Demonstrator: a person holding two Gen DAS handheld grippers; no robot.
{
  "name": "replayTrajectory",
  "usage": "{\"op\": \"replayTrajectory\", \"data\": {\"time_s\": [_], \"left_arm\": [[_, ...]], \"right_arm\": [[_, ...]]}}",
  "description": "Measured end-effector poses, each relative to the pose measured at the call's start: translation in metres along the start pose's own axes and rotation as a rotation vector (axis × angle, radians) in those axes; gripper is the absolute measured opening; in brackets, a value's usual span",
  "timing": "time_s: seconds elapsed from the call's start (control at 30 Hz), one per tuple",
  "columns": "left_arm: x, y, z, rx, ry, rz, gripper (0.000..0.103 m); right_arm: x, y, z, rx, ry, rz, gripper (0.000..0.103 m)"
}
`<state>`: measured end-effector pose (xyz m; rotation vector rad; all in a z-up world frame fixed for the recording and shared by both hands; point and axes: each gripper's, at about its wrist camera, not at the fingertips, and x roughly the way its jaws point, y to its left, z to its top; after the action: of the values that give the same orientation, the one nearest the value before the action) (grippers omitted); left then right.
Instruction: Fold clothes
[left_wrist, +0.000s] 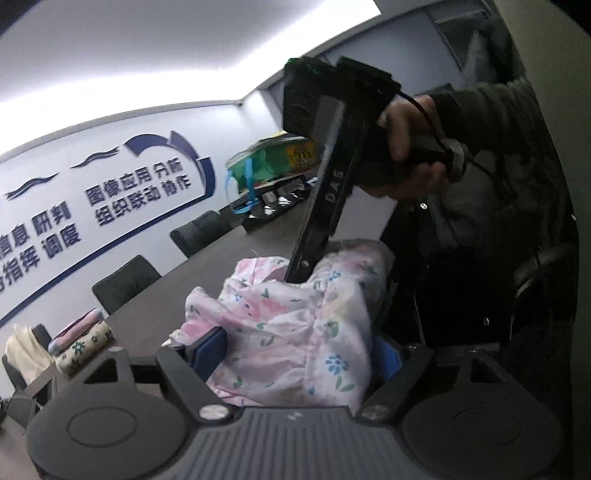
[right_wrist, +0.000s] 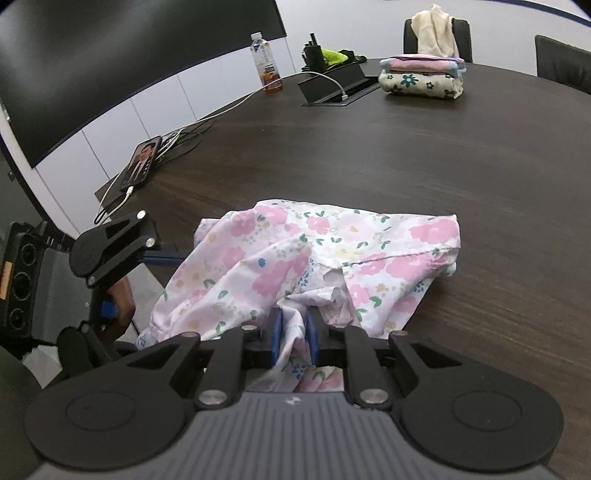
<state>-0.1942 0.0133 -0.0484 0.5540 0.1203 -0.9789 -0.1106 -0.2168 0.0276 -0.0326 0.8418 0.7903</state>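
The soft, limp pink floral cotton garment (right_wrist: 317, 251) was pinched at bunched edges by the right hand-held gripper (right_wrist: 294, 328); the left hand-held gripper (left_wrist: 295, 354) was spread around cloth.

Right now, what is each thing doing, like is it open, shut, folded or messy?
Pink floral cotton garment: crumpled, unfolded, on the table edge.
Right gripper: shut on the garment.
Left gripper: wide, cloth between its fingers.
Folded clothes stack: neatly folded, far side.
Clear plastic drink bottle: upright, capped.
Black smartphone: screen lit, cable plugged in.

Dark wood table (right_wrist: 406, 155) with floral garment (right_wrist: 332, 243), folded clothes stack (right_wrist: 423, 75), phone (right_wrist: 142, 162), bottle (right_wrist: 266, 62).
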Motion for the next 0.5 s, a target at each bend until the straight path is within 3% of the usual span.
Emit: {"op": "replayTrajectory", "data": {"time_s": [0.07, 0.13, 0.2, 0.27, 0.3, 0.37, 0.5], "left_arm": [[0.003, 0.008, 0.002, -0.026, 0.017, -0.046, 0.066], [0.007, 0.016, 0.004, -0.053, 0.034, -0.092, 0.063], [0.011, 0.028, 0.006, -0.098, 0.057, -0.139, 0.064], [0.015, 0.043, 0.009, -0.169, 0.087, -0.188, 0.065], [0.017, 0.051, 0.01, -0.2, 0.096, -0.212, 0.065], [0.021, 0.064, 0.011, -0.264, 0.111, -0.258, 0.065], [0.027, 0.088, 0.012, -0.392, 0.131, -0.331, 0.064]], "right_arm": [[-0.001, 0.003, -0.002, -0.04, -0.007, 0.008, 0.016], [-0.005, 0.003, -0.003, -0.086, -0.014, 0.013, 0.02], [-0.016, 0.005, -0.005, -0.158, -0.055, -0.011, 0.048], [-0.037, 0.009, -0.014, -0.299, -0.151, -0.018, 0.093], [-0.047, 0.012, -0.02, -0.373, -0.201, 0.002, 0.101], [-0.06, 0.019, -0.033, -0.514, -0.264, 0.025, 0.103], [-0.058, 0.036, -0.054, -0.771, -0.236, 0.009, 0.102]]}}
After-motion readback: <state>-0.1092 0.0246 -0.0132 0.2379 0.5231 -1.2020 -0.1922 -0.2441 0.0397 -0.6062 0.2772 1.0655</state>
